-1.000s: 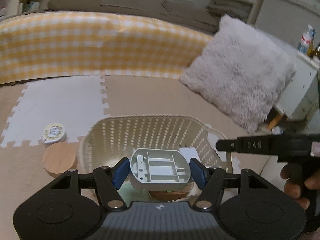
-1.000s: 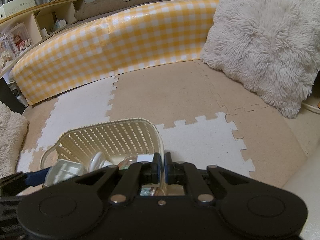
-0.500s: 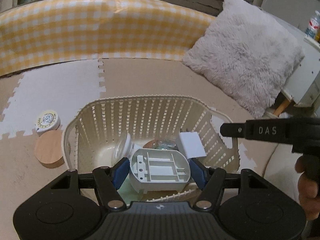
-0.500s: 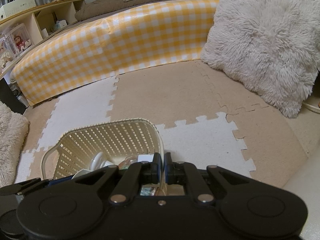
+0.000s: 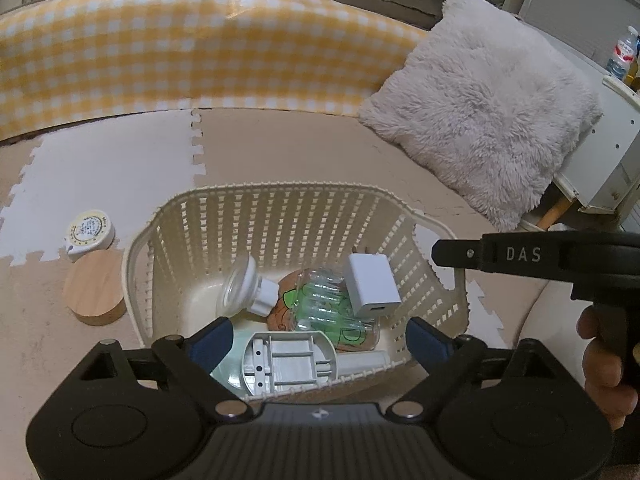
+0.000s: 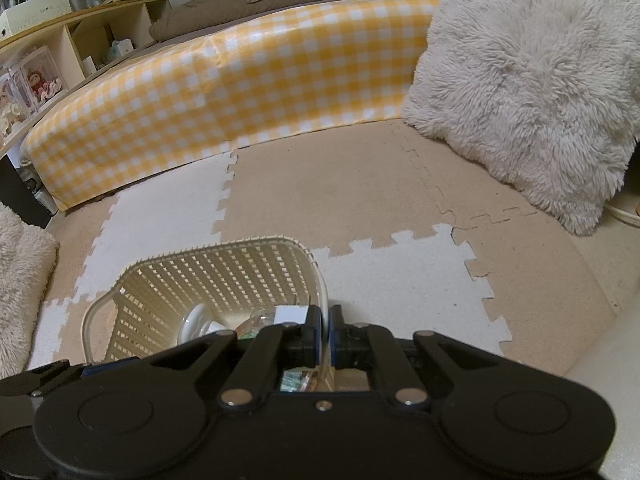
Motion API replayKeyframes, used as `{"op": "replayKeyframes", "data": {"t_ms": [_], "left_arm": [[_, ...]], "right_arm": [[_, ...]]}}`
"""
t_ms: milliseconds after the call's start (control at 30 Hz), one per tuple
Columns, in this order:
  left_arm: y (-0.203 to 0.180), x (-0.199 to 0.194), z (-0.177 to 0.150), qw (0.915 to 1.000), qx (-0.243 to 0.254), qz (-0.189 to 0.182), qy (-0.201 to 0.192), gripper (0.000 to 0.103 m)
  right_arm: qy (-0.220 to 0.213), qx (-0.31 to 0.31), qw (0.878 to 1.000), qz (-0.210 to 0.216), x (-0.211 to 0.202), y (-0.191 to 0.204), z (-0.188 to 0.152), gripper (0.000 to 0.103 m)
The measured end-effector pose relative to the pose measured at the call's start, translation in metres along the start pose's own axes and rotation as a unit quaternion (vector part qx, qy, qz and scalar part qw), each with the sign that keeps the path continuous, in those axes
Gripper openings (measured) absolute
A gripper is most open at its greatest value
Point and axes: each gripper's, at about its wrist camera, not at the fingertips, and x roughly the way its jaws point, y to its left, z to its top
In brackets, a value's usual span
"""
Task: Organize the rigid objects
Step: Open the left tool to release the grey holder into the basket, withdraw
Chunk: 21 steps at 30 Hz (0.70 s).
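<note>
— Since a moment ago the left gripper [image 5: 318,338] has let go; its jaws are opening, and the grey plastic tray [image 5: 288,362] lies loose between them in the basket [image 5: 280,204].

— And the right gripper [image 6: 329,330]?

— Pinched together on the basket's rim. A white charger [image 5: 373,285] and clear bottle [image 5: 320,300] lie inside; a wooden disc [image 5: 94,294] and tape measure [image 5: 89,233] rest outside.

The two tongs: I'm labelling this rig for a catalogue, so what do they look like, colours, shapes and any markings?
Both are matte black plastic. The left tongs have a ribbed grey centre panel with a small logo, round discs at each side, silver pivot pins on angled link arms, and blue pads. The right tongs are built the same, with blue pads too; seen from the left camera, their body bears white letters "DAS".
</note>
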Motion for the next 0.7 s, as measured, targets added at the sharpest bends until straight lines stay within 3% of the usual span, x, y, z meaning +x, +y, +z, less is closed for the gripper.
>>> {"op": "replayKeyframes", "data": {"t_ms": [367,700], "left_arm": [[0.002,-0.011,0.001,0.9999,-0.006,-0.003,-0.012,0.103],[0.004,-0.028,0.005,0.9995,0.006,-0.004,-0.032,0.103]], "right_arm": [[0.0,0.001,1.0,0.0,0.0,-0.001,0.0,0.005],[0.001,0.001,1.0,0.0,0.0,-0.001,0.0,0.005]]}}
